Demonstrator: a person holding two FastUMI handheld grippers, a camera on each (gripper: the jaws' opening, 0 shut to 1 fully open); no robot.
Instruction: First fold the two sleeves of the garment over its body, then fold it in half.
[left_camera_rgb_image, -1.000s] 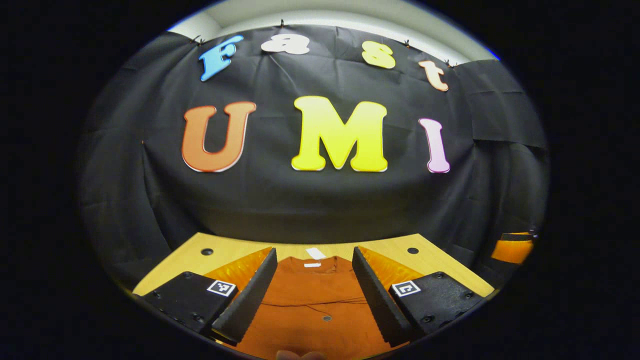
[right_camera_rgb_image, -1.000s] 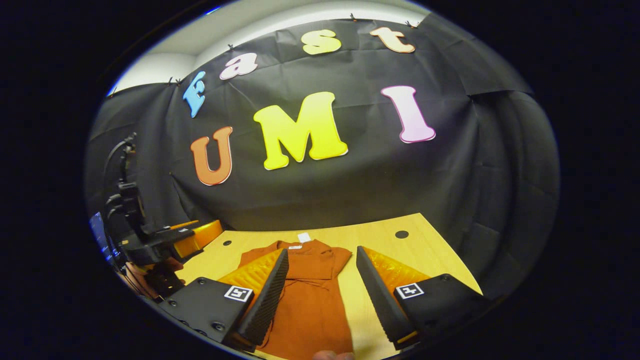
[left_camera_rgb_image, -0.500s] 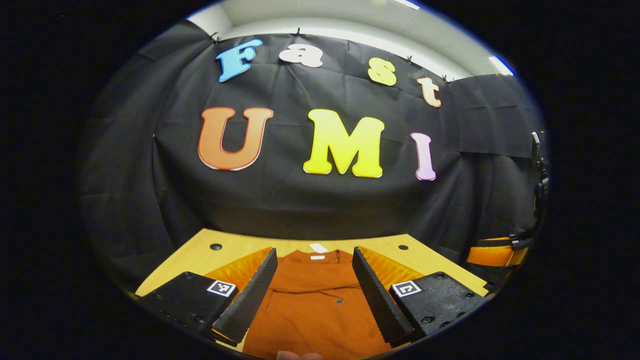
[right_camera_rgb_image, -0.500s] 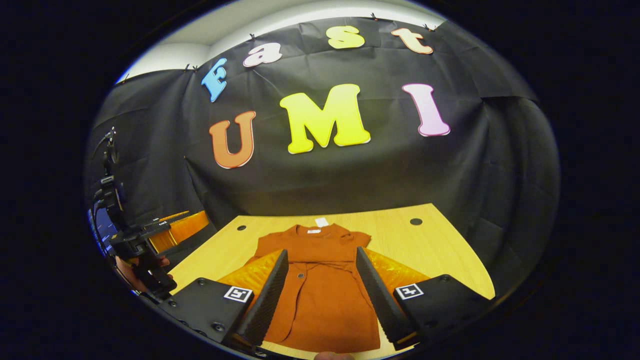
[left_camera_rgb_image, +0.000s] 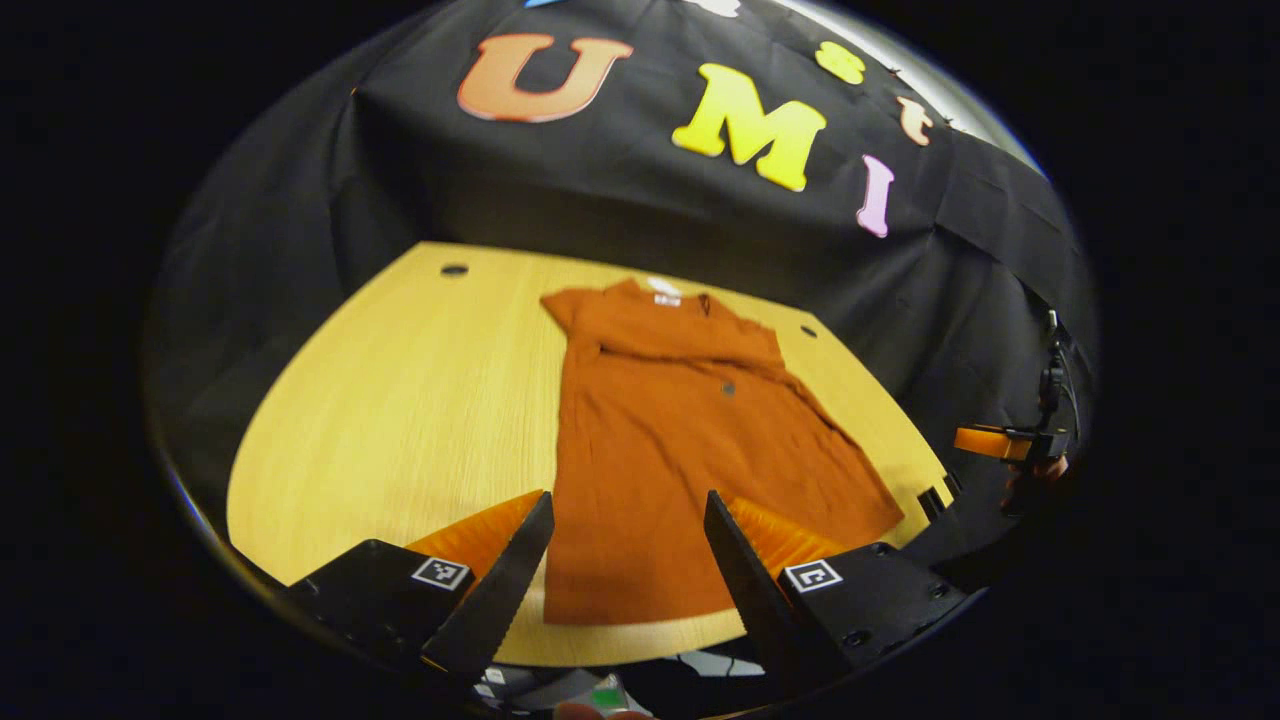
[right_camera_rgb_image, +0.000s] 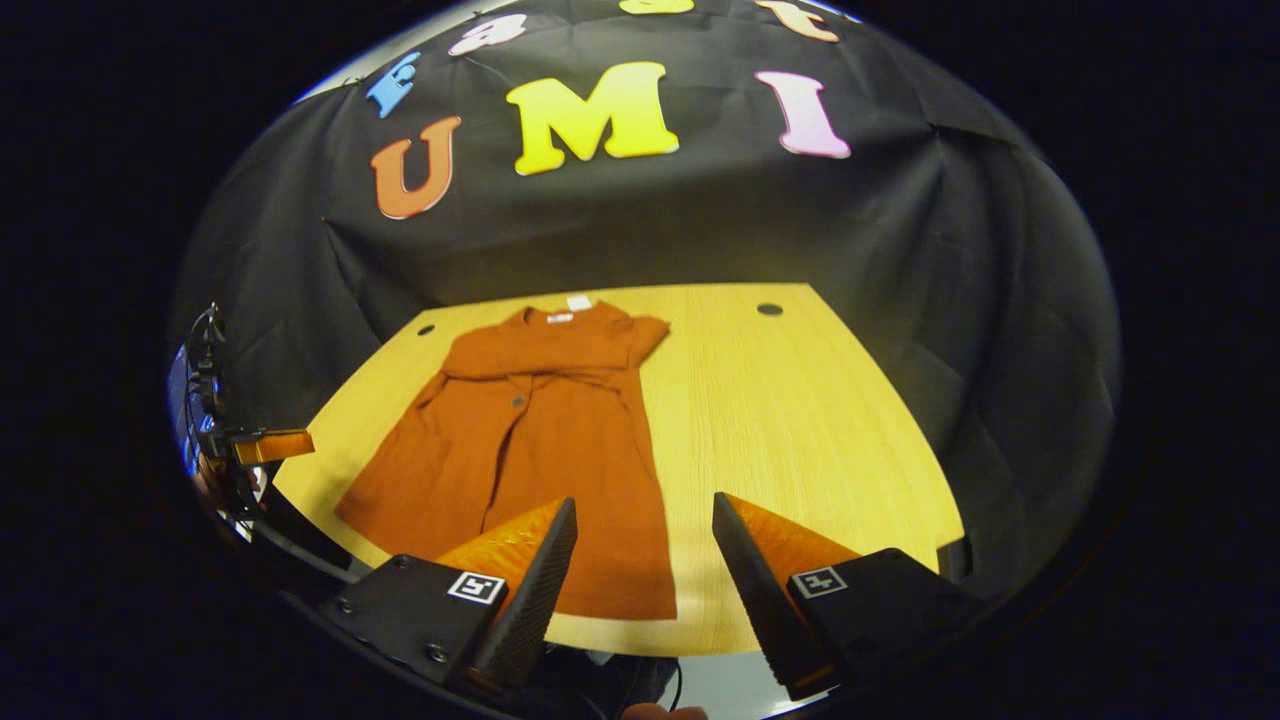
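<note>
Both grippers have pulled back and risen since a second ago. Now the garment (left_camera_rgb_image: 690, 450) lies flat on the bench (left_camera_rgb_image: 400, 400), its sleeves apparently folded in. Left gripper (left_camera_rgb_image: 625, 560) and right gripper (right_camera_rgb_image: 640, 565) have open, empty jaws. Next, I think, is seizing the hem for the half-fold.

Garment (left_camera_rgb_image: 680, 440) lies flat on the table (left_camera_rgb_image: 400, 400), collar farthest.

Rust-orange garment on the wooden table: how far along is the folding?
Done: both sleeves look folded in over the body of the rust-orange garment. In hand: nothing; the left gripper and right gripper hang over its hem, jaws open. Left: the fold in half; it lies full length on the wooden table.
</note>
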